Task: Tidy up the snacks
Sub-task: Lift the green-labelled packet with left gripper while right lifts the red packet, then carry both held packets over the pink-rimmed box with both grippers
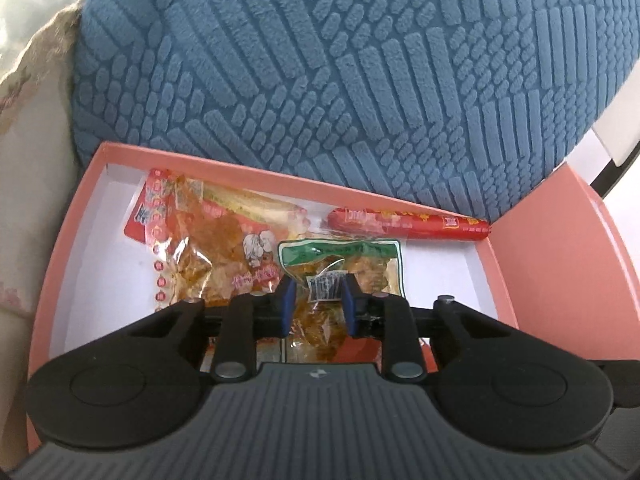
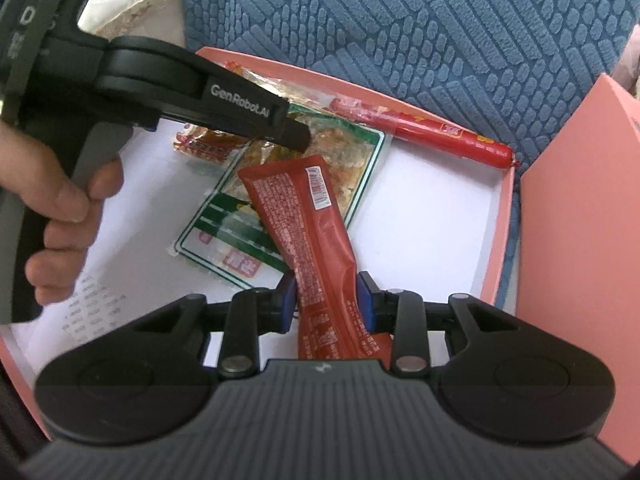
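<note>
A pink box point(image 1: 72, 216) with a white floor holds several snacks. My left gripper point(image 1: 318, 300) is shut on a clear green-edged snack packet point(image 1: 360, 264) and holds it over the box floor. A red-trimmed clear packet point(image 1: 192, 224) lies to its left and a red sausage stick point(image 1: 408, 222) lies along the back wall. My right gripper point(image 2: 326, 300) is shut on a long red snack packet point(image 2: 316, 232) above the green-edged packet point(image 2: 236, 236). The left gripper point(image 2: 296, 136) reaches into the box from the left. The sausage point(image 2: 440, 132) lies at the back.
A blue textured cushion point(image 1: 340, 60) presses against the box's back wall. The pink lid point(image 2: 580, 220) stands open at the right. A pale fabric point(image 1: 28, 160) lies left of the box. The person's hand point(image 2: 68, 208) grips the left tool.
</note>
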`<action>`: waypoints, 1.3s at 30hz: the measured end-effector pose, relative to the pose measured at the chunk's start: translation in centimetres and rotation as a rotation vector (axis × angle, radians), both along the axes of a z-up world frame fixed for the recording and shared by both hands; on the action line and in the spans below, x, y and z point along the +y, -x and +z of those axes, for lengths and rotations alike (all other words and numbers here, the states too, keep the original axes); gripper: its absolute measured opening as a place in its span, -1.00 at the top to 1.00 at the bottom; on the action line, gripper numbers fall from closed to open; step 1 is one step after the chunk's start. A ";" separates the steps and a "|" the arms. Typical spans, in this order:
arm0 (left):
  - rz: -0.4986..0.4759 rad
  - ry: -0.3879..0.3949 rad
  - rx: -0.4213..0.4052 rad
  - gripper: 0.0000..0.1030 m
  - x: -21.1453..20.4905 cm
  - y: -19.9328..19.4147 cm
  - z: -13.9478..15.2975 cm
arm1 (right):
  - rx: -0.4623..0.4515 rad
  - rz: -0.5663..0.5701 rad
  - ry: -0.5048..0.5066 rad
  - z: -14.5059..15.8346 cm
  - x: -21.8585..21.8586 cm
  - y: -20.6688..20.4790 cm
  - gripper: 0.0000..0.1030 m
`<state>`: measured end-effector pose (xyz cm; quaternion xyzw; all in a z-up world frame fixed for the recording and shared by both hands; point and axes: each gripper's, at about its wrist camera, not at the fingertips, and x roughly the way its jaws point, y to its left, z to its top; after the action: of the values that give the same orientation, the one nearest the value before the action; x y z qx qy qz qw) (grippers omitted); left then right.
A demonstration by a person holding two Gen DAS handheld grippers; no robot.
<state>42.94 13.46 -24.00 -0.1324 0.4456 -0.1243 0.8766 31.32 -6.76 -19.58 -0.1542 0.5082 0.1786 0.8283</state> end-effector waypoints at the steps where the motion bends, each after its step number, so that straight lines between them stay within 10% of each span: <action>1: -0.001 -0.004 -0.003 0.54 0.0 0.1 0.1 | -0.005 -0.001 0.010 -0.1 0.0 0.1 0.33; 39: 0.126 -0.036 -0.142 0.78 -2.8 12.1 10.7 | -0.194 -0.221 -0.083 9.3 -5.0 3.9 0.34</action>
<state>30.79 10.70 -13.33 -0.1351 0.3753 -0.0698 0.9143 27.46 -11.79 -10.24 -0.0792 0.4320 0.0914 0.8937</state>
